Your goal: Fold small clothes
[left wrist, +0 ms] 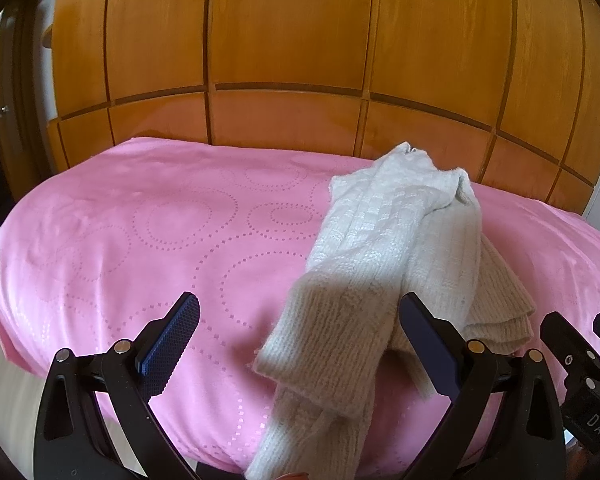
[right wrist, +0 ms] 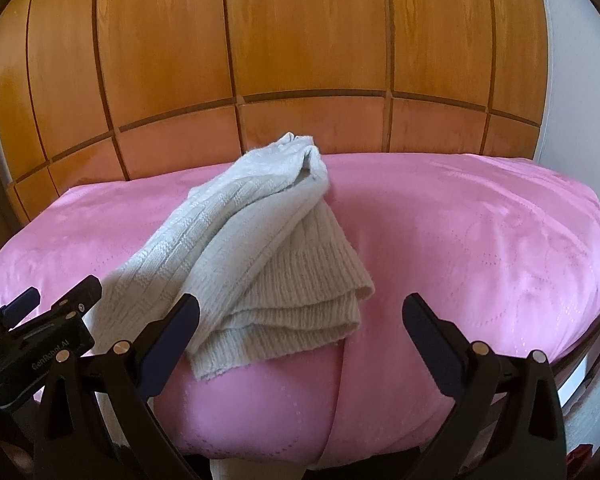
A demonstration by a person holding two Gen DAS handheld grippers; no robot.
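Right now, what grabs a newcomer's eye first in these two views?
The cream knit garment, crumpled in a heap on the bright pink bedspread, one end hanging over the near edge. Behind the bed, glossy orange wooden panels fill the background. Both the left gripper and the right gripper are open, holding nothing.

Sweater [left wrist: 384, 248]: cream to off-white knit, cable and block-stitch pattern on body, plain ribbing at cuffs and hem
Bedspread [left wrist: 140, 232]: pink, slight sheen, dotted rings and circles in paler pink
Wardrobe [left wrist: 284, 40]: orange-brown wood grain, darker brown lines between panels
Left gripper [left wrist: 300, 332]: black frame, dark blue textured pads, silver rivets
Right gripper [right wrist: 300, 332]: black frame, dark blue pads
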